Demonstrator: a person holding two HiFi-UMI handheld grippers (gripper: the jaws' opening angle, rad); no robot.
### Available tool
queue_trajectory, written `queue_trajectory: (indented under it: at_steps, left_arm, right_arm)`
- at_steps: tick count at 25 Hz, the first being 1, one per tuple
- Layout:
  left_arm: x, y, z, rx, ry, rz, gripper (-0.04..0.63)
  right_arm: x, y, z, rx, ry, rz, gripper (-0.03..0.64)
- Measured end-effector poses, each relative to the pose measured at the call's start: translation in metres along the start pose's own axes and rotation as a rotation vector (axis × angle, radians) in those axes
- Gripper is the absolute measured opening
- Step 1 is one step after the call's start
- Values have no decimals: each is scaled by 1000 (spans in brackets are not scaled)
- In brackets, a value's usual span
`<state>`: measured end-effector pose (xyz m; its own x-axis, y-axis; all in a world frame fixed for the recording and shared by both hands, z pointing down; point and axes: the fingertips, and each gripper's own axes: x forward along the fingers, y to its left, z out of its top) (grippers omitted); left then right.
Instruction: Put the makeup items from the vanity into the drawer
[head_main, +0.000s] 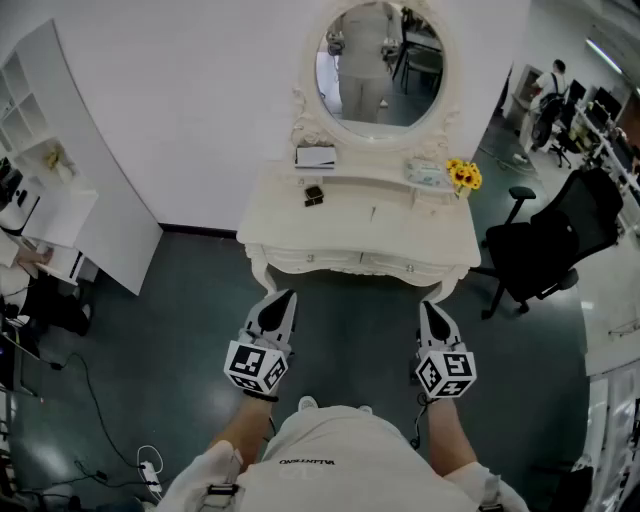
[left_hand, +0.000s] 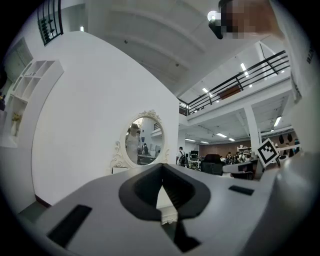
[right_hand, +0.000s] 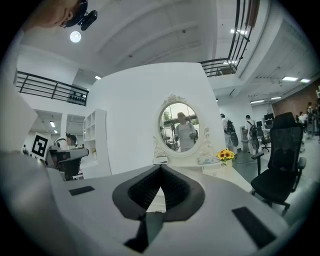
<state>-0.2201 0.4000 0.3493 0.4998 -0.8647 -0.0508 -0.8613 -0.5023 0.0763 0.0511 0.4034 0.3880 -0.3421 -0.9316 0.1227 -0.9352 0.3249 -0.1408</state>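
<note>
A white vanity (head_main: 400, 235) with an oval mirror (head_main: 380, 62) stands against the far wall, its front drawers closed. On its top lie a small dark makeup item (head_main: 314, 195), a flat white-and-dark case (head_main: 316, 157) and a pale tray-like item (head_main: 428, 173). My left gripper (head_main: 283, 297) and right gripper (head_main: 429, 306) hover side by side in front of the vanity, short of its front edge, both shut and empty. In the left gripper view the jaws (left_hand: 161, 167) meet at the tips. The right gripper (right_hand: 160, 167) also shows closed jaws, pointing at the vanity (right_hand: 220, 172).
Yellow flowers (head_main: 463, 176) stand at the vanity's right end. A black office chair (head_main: 555, 245) sits to the right. A white shelf unit (head_main: 55, 170) stands at the left. Cables and a power strip (head_main: 150, 478) lie on the dark floor at lower left.
</note>
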Motion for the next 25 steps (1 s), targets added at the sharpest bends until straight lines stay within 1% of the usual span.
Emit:
queue_trajectory:
  at_steps: [5,9,14,17,19,25]
  left_arm:
    - [-2,12,3,-10,-9,-13,2]
    - [-8,19,0,-19,-5,-39,2]
    - [-13,26,-7,-20,12,-88,2]
    - [-13,30,-13,-32,26,-101,2]
    - [-12,31,-15,-37,28,-105,2]
    - [17,23,-24,-51,39,-119,2]
  right_arm:
    - [11,12,7,24,-27,7,9]
    - [15,22,4,40,-38,-20,9]
    - [22,41,-5,52,-31,-36,9]
    - [26,53,-15,65,-16,-33,9]
    - [29,58,-18,56,-5,-23,9]
    - [47,41,-18,66,-2,-16,9]
